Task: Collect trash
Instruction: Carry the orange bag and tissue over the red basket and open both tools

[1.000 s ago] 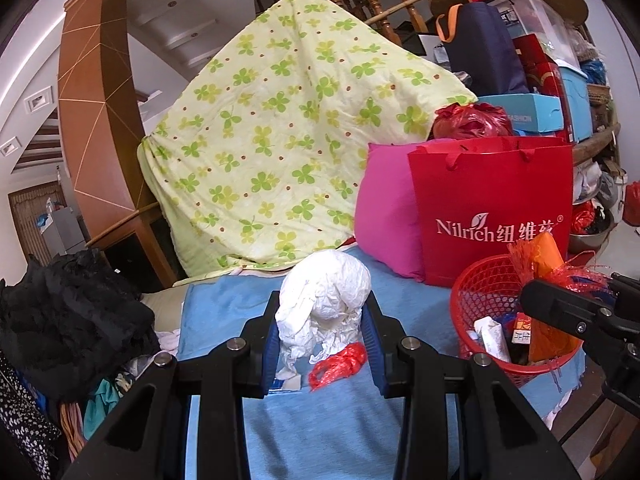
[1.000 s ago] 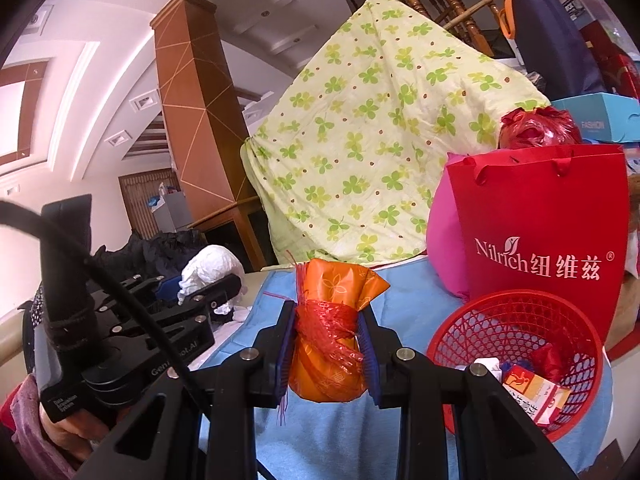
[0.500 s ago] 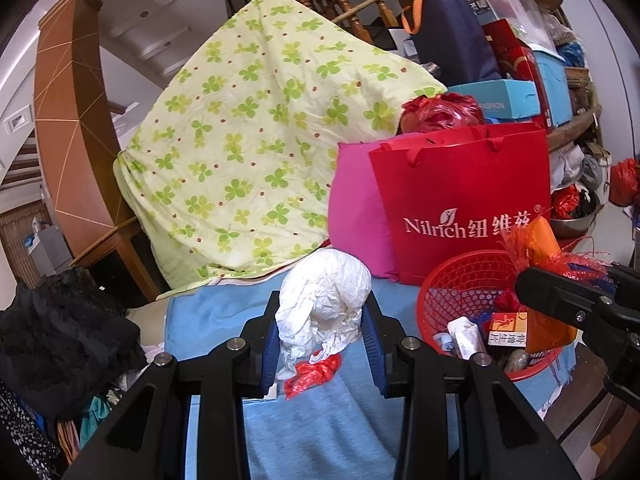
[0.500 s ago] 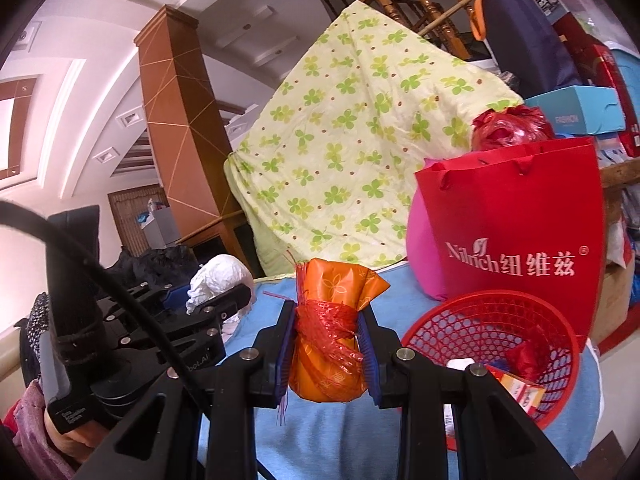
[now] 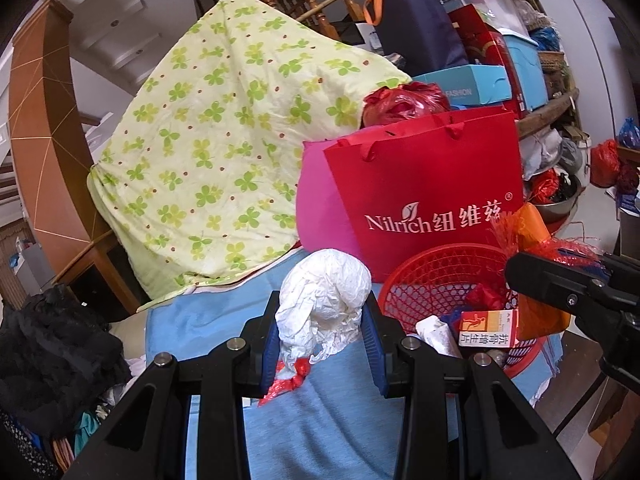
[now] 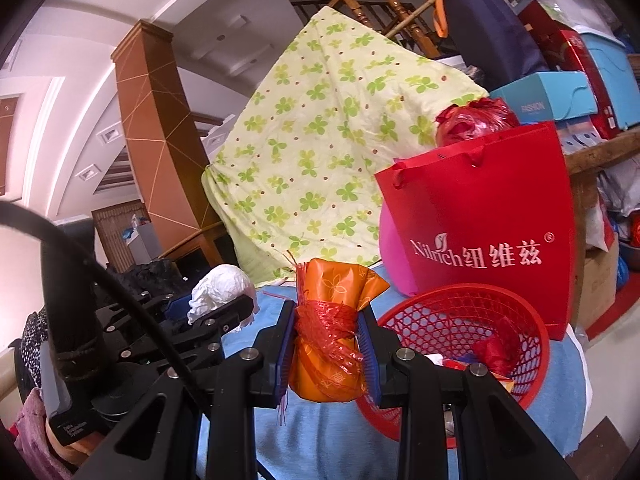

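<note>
My left gripper point(image 5: 323, 343) is shut on a crumpled white plastic bag point(image 5: 324, 300) with a red scrap point(image 5: 286, 380) dangling under it, above the blue cloth. A red mesh basket point(image 5: 434, 276) holding boxes and wrappers stands just to its right. My right gripper point(image 6: 326, 350) is shut on an orange wrapper bound with red netting point(image 6: 328, 344), held beside the basket point(image 6: 520, 320) at its left rim. In the right wrist view the left gripper with the white bag point(image 6: 222, 292) shows at the left. In the left wrist view the right gripper's body point(image 5: 568, 296) and the orange wrapper point(image 5: 532, 228) sit over the basket's right side.
A red paper bag point(image 5: 428, 200) and a pink bag point(image 5: 316, 200) stand behind the basket. A green-patterned quilt point(image 5: 224, 152) is draped over a railing behind the blue-covered table point(image 5: 320, 420). Stacked boxes point(image 5: 468, 84) fill the right; dark clothes point(image 5: 52, 344) pile at the left.
Both grippers have carried their loads rightward towards the basket, which now sits closer and larger in both views. Grips are unchanged.
</note>
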Motion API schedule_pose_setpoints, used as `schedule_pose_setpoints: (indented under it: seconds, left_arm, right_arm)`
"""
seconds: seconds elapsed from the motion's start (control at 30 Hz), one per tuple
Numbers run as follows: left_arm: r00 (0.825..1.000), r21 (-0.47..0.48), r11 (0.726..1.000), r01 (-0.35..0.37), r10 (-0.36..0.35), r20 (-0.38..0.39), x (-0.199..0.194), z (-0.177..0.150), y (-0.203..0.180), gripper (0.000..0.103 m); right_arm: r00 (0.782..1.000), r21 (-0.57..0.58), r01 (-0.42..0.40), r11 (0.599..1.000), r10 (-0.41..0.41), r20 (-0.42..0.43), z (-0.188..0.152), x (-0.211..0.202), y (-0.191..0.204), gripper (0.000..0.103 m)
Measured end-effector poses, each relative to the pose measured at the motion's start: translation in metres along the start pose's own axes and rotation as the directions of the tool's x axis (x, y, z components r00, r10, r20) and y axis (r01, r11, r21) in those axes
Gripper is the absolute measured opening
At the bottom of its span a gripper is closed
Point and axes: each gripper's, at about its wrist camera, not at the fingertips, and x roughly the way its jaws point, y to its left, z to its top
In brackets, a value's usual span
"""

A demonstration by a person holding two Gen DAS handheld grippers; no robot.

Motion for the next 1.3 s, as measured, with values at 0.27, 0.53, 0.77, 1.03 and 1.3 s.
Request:
schedule_pose_setpoints:
  seconds: [0.27,0.53,0.77,1.03,1.3]
  left_arm:
    - [0.999,0.015,0.999,0.030,-0.030,-0.017,0.008,0.000,-0.014,0.039]
    - [0.998,0.038,0.998,0.055,-0.054,-0.027,0.013,0.000,-0.028,0.039]
    - [0.996,0.061,0.995,0.075,-0.072,-0.044,0.019,-0.001,-0.040,0.039]
    - [0.990,0.068,0.990,0.123,-0.118,-0.077,0.032,-0.003,-0.052,0.039]
    - [0.976,0.054,0.979,0.195,-0.188,-0.112,0.049,-0.002,-0.065,0.039]
  right_arm:
    - [1.000,0.042,0.026,0.999,-0.026,0.005,-0.002,-0.004,-0.021,0.032]
    - [0.999,0.067,0.044,0.997,-0.044,0.003,-0.006,-0.005,-0.035,0.032]
    - [0.998,0.104,0.060,0.993,-0.060,-0.002,-0.010,-0.005,-0.051,0.032]
    - [0.996,0.149,0.094,0.984,-0.092,-0.018,-0.016,-0.001,-0.074,0.032]
    - [0.993,0.231,0.114,0.966,-0.108,-0.037,-0.021,0.006,-0.108,0.032]
